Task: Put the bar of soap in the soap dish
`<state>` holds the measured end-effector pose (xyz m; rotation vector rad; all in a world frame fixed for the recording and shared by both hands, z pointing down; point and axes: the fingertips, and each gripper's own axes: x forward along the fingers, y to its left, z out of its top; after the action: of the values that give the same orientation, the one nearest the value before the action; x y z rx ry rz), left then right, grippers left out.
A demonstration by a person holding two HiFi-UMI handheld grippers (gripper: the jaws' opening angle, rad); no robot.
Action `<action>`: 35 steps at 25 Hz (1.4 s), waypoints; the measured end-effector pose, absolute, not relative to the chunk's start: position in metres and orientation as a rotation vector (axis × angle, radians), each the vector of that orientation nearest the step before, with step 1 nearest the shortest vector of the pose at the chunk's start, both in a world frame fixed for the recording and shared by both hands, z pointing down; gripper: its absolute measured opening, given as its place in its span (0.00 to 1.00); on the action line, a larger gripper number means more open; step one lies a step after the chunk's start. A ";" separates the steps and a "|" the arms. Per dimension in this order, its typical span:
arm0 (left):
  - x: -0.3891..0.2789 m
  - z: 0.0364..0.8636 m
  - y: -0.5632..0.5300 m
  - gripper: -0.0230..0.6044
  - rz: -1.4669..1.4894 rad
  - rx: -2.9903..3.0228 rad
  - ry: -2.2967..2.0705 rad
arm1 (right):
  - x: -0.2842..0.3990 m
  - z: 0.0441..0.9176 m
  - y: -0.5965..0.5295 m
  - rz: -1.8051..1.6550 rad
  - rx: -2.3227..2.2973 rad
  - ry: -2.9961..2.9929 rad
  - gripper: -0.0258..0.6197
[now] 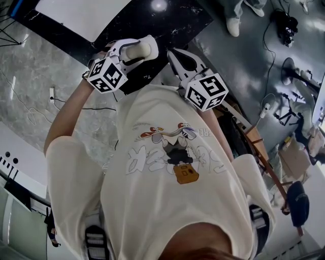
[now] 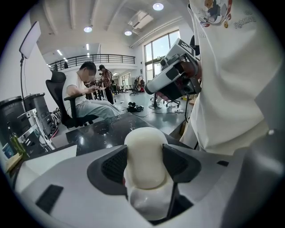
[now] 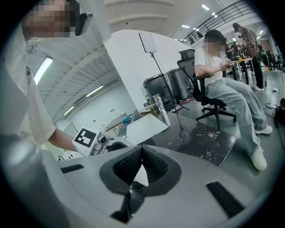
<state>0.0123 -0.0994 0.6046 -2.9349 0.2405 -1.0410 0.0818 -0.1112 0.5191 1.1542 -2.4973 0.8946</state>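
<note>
A cream, rounded bar of soap (image 2: pixel 144 156) stands between the dark pads of my left gripper (image 2: pixel 144 165), which is shut on it. In the head view the soap (image 1: pixel 140 50) sticks out of the left gripper (image 1: pixel 133 51), held up in front of the person's chest. My right gripper (image 1: pixel 172 55) hangs close beside it, apart from the soap. Its jaws meet at the tips with nothing between them in the right gripper view (image 3: pixel 141 149). No soap dish shows in any view.
A black marble table (image 1: pixel 172 23) with a white board (image 1: pixel 86 14) on it lies ahead, beyond the grippers. A seated person (image 2: pixel 84 95) on an office chair is across the table. Dark drums (image 3: pixel 167 87) and a light stand (image 3: pixel 149 44) stand behind the table.
</note>
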 end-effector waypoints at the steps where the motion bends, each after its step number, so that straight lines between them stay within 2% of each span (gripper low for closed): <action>1: 0.013 0.605 -0.099 0.45 -1.045 -2.931 0.238 | 0.082 0.519 -0.111 0.892 1.156 -2.500 0.05; 16: 0.015 0.606 -0.096 0.45 -1.088 -2.871 0.302 | 0.090 0.507 -0.091 0.857 1.205 -2.524 0.05; 35: 0.041 0.603 -0.115 0.45 -1.071 -2.976 0.581 | 0.109 0.504 -0.075 0.857 1.241 -2.547 0.05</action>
<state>0.0414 -0.1152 0.6027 -2.9761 0.5814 -1.0705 0.1091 -0.0747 0.5040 1.2414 -2.5471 0.8574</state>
